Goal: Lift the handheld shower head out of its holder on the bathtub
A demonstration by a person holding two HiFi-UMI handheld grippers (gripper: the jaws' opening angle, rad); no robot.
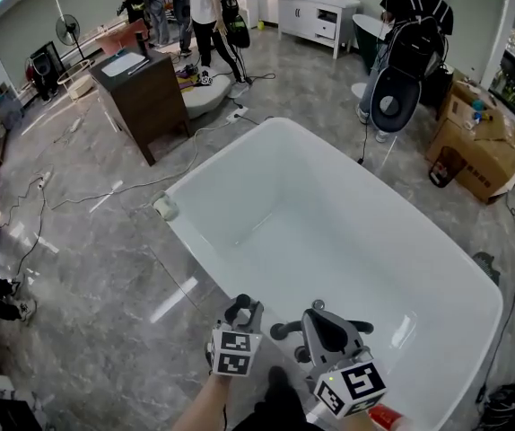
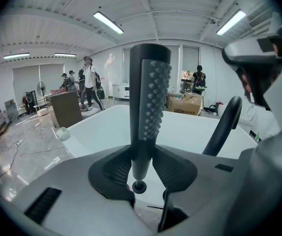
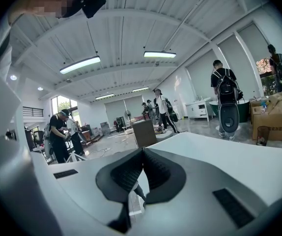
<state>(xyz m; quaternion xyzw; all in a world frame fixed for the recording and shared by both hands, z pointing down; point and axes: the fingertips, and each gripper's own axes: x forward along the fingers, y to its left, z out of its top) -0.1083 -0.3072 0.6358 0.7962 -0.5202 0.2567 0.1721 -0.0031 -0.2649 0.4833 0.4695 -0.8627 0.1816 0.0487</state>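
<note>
A dark grey handheld shower head (image 2: 150, 107), a slim stick with rows of nubs on one side, stands upright between the pads of my left gripper (image 2: 142, 167), which is shut on its lower shaft. In the head view this gripper (image 1: 243, 311) is at the near end of the white bathtub (image 1: 240, 155), with the shower head (image 1: 237, 313) showing as a black shape at its tip. My right gripper (image 1: 317, 309) hovers just to the right; in its own view the jaws (image 3: 142, 154) meet at the tips with nothing between them. A black curved tap part (image 2: 224, 124) rises beside the left gripper.
Black tap knobs (image 1: 280, 331) sit on the tub's near rim between the grippers. A small round white object (image 1: 166, 206) lies on the tub's left rim. A wooden cabinet (image 1: 141, 88), cardboard boxes (image 1: 477, 146), floor cables (image 1: 78, 200) and several people stand beyond the tub.
</note>
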